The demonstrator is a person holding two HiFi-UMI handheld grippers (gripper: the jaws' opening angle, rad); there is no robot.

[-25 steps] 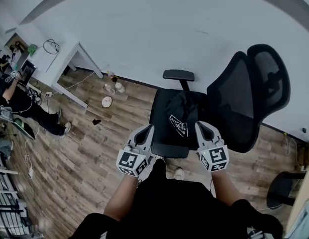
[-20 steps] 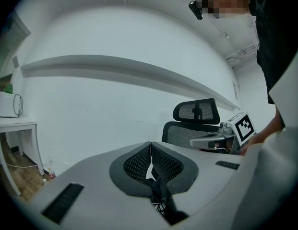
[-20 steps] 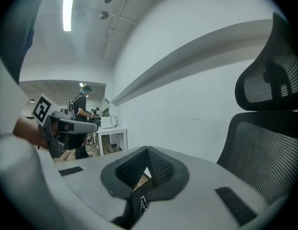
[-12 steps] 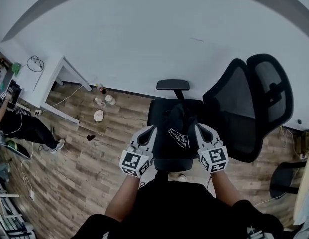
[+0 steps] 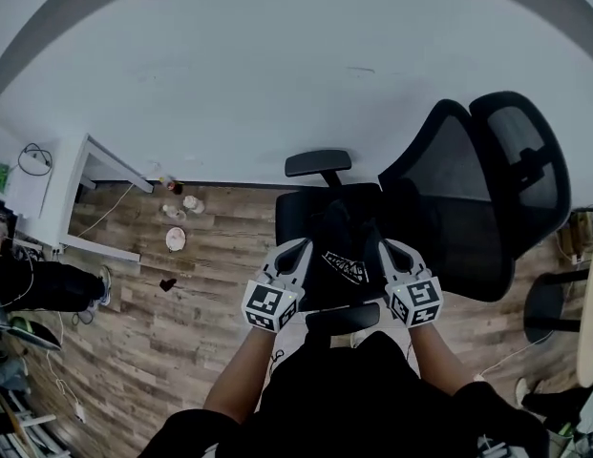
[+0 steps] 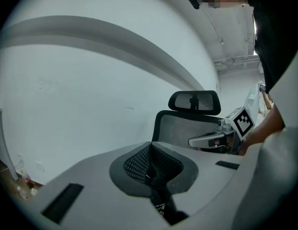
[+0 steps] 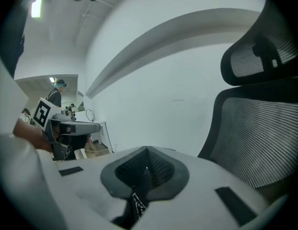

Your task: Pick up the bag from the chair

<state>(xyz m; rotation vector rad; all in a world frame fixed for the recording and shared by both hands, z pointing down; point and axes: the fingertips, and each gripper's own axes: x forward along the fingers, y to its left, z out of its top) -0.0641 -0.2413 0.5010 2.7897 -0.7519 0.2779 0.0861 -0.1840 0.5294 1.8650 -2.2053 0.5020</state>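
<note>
A black bag [image 5: 346, 244] with a white printed patch lies crumpled on the seat [image 5: 298, 214] of a black mesh office chair. My left gripper [image 5: 298, 248] hovers at the bag's left side and my right gripper [image 5: 387, 249] at its right side, both over the seat's front. In the left gripper view the jaws [image 6: 150, 150] meet with nothing between them, and the bag [image 6: 165, 207] shows dark below. The right gripper view shows the same: jaws [image 7: 147, 152] together, the bag [image 7: 134, 205] beneath. Neither gripper holds it.
The chair's backrest [image 5: 458, 208] and headrest [image 5: 525, 160] rise at the right, one armrest [image 5: 318, 162] beyond the bag and one [image 5: 342, 319] close to me. A white desk [image 5: 62, 184] and small items on the wooden floor [image 5: 177, 222] are at the left.
The chair has come closer beneath me. Both grippers have moved forward over the seat's front and now flank the bag. Their jaws stay together.
</note>
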